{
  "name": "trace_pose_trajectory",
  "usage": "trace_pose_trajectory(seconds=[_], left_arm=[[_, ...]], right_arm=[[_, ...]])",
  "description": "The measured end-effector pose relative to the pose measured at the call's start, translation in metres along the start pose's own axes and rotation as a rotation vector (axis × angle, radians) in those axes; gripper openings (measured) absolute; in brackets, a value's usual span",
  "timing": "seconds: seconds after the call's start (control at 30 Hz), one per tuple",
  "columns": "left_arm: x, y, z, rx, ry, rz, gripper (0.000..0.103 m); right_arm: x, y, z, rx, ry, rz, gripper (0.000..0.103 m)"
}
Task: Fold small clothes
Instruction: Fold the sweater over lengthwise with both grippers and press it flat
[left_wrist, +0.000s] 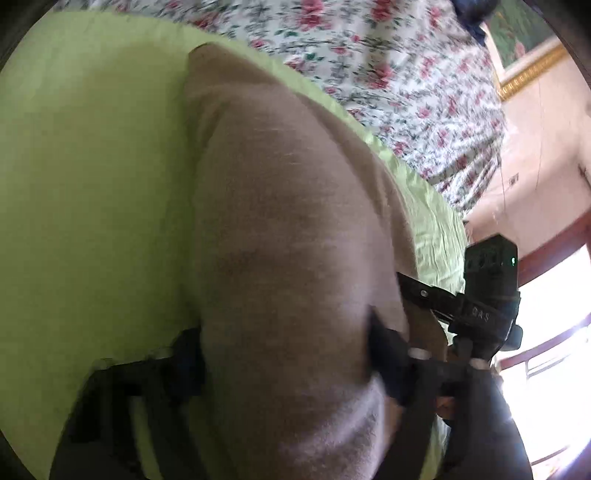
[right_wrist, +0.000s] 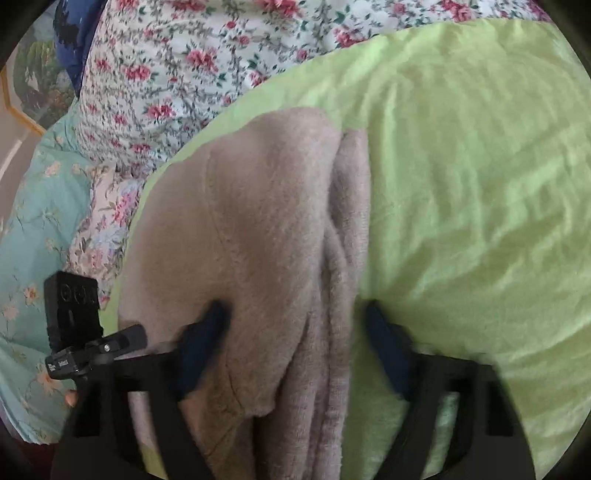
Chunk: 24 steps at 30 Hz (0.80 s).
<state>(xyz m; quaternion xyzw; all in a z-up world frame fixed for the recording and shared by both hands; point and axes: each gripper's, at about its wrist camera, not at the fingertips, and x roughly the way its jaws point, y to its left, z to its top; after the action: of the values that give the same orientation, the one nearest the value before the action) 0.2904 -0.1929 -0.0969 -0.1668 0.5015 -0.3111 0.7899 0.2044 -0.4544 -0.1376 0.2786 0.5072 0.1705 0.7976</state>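
- beige fleece garment lies mid-frame on green sheet, part-folded.
- left gripper and right gripper straddle its near edge, jaws spread, gripping nothing.
- best to pinch all layers before lifting.

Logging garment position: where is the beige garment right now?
The beige garment lies on the green sheet, between the fingers of both open grippers, with the floral bedspread beyond it.
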Motion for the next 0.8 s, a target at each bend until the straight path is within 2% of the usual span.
trace_pose_trajectory(seconds=[0.03, 0.07, 0.1, 0.2, 0.33, 0.47, 0.53, 0.63, 0.7, 0.8], left_arm=[[-0.004, -0.004, -0.001, 0.019, -0.014, 0.007, 0.058], [-0.009, -0.008, -0.002, 0.032, -0.024, 0.007, 0.054], [-0.015, -0.011, -0.003, 0.042, -0.035, 0.005, 0.049], [-0.047, -0.013, -0.011, 0.061, -0.063, 0.005, 0.044], [-0.109, -0.002, -0.036, 0.096, -0.102, 0.023, 0.044], [-0.164, 0.024, -0.066, 0.08, -0.123, 0.055, 0.044], [-0.186, 0.038, -0.084, 0.068, -0.126, 0.082, 0.044], [-0.198, 0.058, -0.106, 0.058, -0.123, 0.115, 0.045], [-0.191, 0.079, -0.12, 0.012, -0.084, 0.129, 0.047], [-0.186, 0.102, -0.134, -0.05, -0.09, 0.127, 0.059]], right_arm=[[-0.001, 0.004, -0.001, -0.001, -0.005, 0.0, 0.043], [-0.002, 0.008, -0.003, -0.012, -0.01, -0.007, 0.038], [-0.006, 0.014, -0.005, -0.02, -0.022, -0.012, 0.037], [-0.017, 0.039, -0.013, -0.044, -0.057, -0.011, 0.035], [-0.021, 0.081, -0.034, -0.079, -0.073, 0.053, 0.034], [-0.001, 0.126, -0.065, -0.112, -0.05, 0.157, 0.033], [0.01, 0.142, -0.078, -0.131, -0.036, 0.18, 0.033], [0.037, 0.159, -0.096, -0.136, 0.016, 0.204, 0.033], [0.052, 0.162, -0.103, -0.134, 0.055, 0.182, 0.033], [0.064, 0.159, -0.114, -0.122, 0.059, 0.148, 0.035]])
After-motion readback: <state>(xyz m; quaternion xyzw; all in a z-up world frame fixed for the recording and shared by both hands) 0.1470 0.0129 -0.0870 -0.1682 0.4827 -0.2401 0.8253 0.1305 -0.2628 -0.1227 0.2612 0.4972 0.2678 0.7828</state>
